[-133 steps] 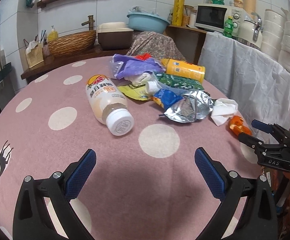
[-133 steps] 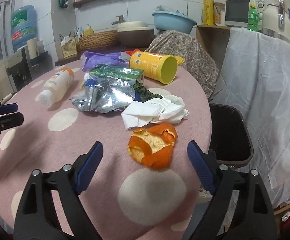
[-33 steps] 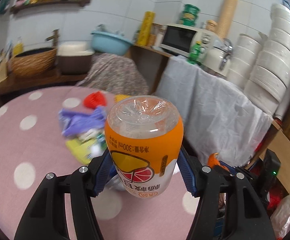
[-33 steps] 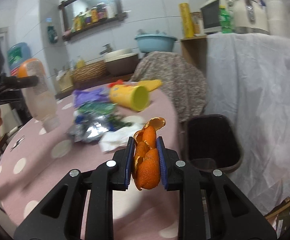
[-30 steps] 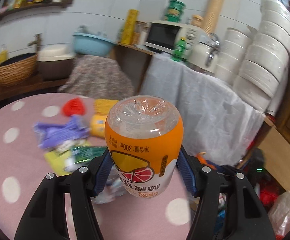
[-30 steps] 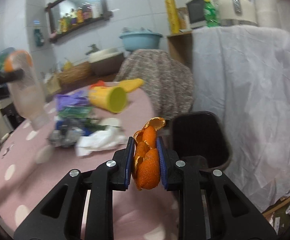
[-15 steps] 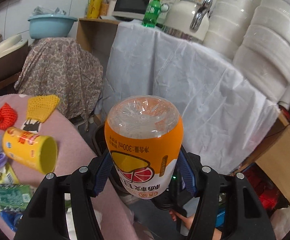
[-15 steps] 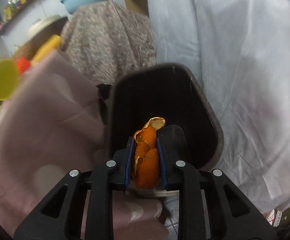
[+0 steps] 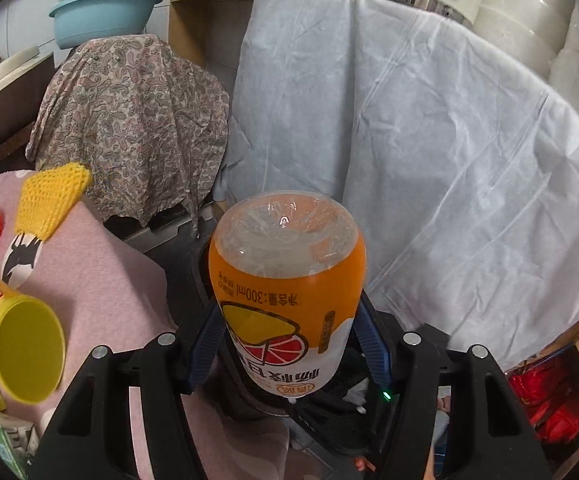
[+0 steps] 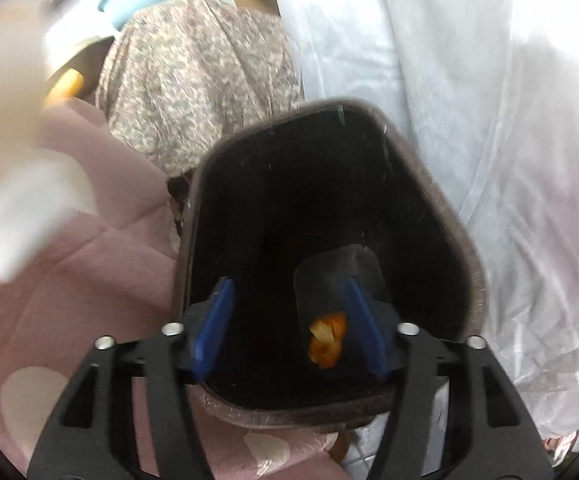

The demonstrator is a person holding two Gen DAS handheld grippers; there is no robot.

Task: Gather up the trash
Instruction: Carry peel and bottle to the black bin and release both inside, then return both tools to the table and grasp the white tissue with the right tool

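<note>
Orange-labelled plastic bottle [image 9: 289, 296] fills the lower centre of the left wrist view, long axis running away from the camera, its clear base pointing up and out, its cap end hidden behind the body; the left gripper [image 9: 289, 344] clamps it with a blue pad on either side. At the left edge a yellow cup [image 9: 13, 344] lies on the pink tablecloth [image 9: 101, 264], partly cut off. In the right wrist view the right gripper [image 10: 289, 328] has just been opening, nothing pressed between its pads; the orange peel [image 10: 327, 338], blurred, lies loose low inside the black bin [image 10: 465, 264], just beside the right-hand pad. A pale blur in the upper left cannot be made out.
</note>
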